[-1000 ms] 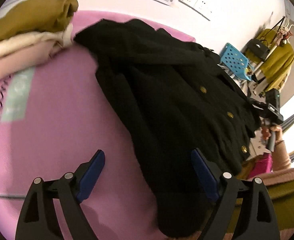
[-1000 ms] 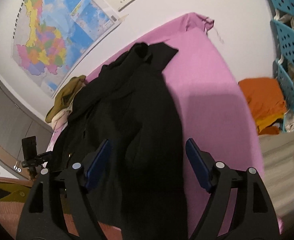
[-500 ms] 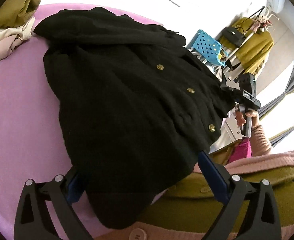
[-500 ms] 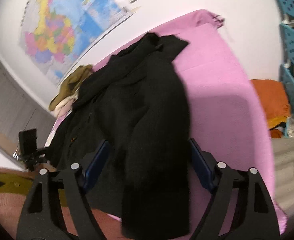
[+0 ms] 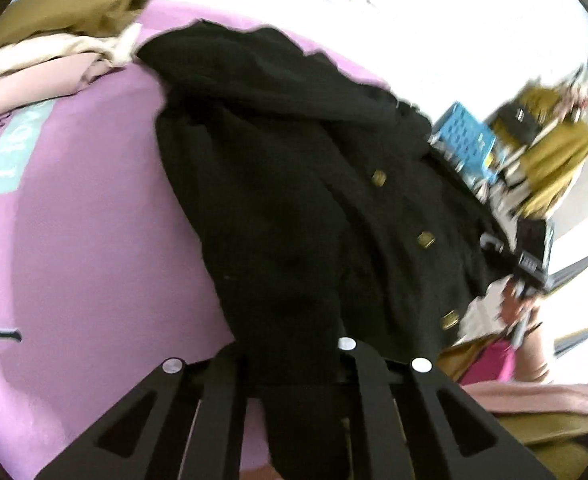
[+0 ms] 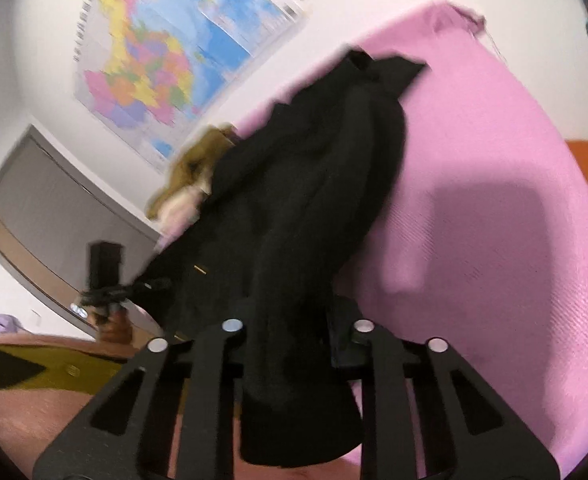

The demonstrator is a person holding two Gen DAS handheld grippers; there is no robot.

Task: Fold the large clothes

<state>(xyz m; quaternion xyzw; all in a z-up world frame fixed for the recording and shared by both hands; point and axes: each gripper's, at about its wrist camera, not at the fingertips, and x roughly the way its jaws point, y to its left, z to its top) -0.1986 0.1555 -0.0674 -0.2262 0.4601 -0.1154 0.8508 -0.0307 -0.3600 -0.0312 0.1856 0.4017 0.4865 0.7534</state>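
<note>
We see our left tool [image 5: 294, 360] closed tight on the near hem of the black coat [image 5: 294, 200], and our right tool [image 6: 294, 336] pinched the same way on a hanging fold of the coat [image 6: 302, 208]. Beyond them the coat stretches away across the pink bed [image 5: 93, 220], its brass buttons [image 5: 426, 239] facing up in the left view. Farther back, a heap of folded clothes [image 5: 53, 40] lies beside the coat's far end, and a map [image 6: 165, 56] hangs on the wall behind.
</note>
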